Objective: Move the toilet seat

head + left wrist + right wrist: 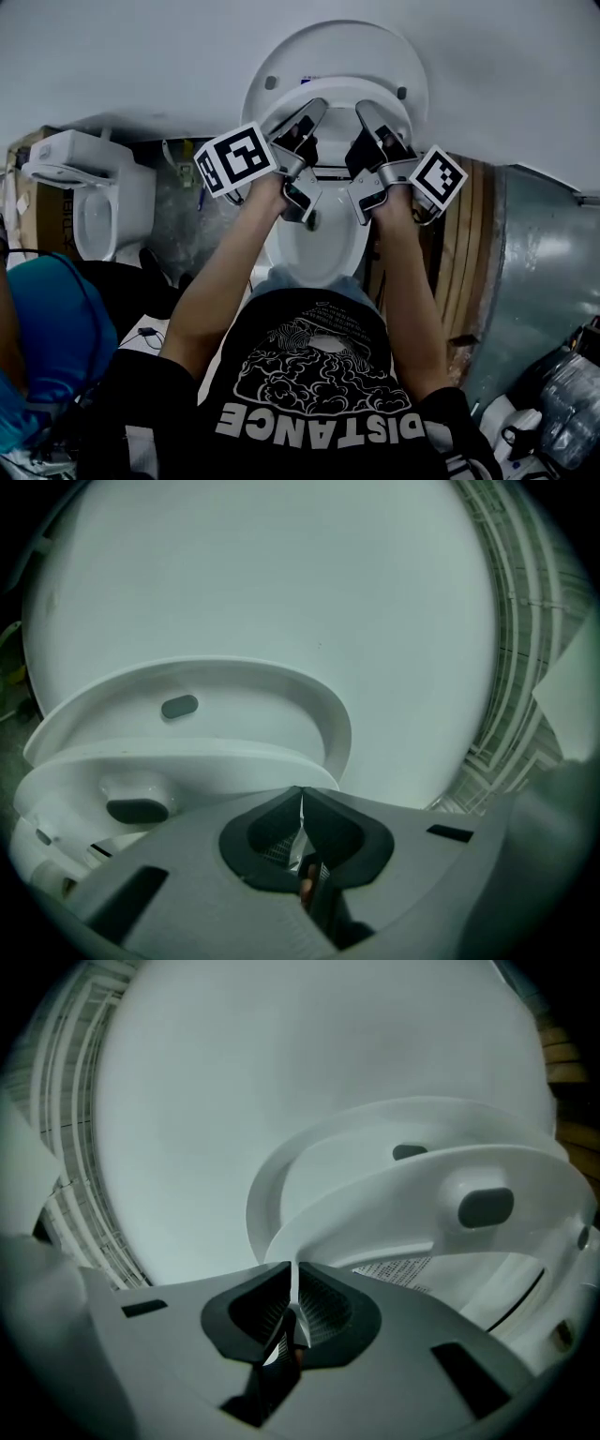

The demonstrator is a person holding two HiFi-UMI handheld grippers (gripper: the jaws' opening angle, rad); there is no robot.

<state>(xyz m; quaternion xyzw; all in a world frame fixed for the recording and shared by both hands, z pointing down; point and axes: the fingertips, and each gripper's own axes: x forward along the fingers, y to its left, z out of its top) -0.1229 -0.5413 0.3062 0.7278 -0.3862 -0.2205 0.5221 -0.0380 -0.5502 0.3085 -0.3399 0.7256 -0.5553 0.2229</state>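
The white toilet seat (335, 91) is tilted up off the bowl (319, 246), in front of the raised lid (337, 52). My left gripper (316, 107) pinches the seat's front rim on the left, and my right gripper (362, 109) pinches it on the right. In the left gripper view the jaws (301, 801) are shut with a thin white edge of the seat (225, 754) between the pads, and the lid (281, 592) fills the background. The right gripper view shows the same: jaws (293, 1281) shut on the seat's (422, 1194) thin edge, lid (281, 1082) behind.
A second white toilet (89, 197) stands at the left. Wooden boards (469, 244) and a grey metal panel (544, 272) stand close on the right. A blue object (47, 328) lies at the lower left. The wall is right behind the lid.
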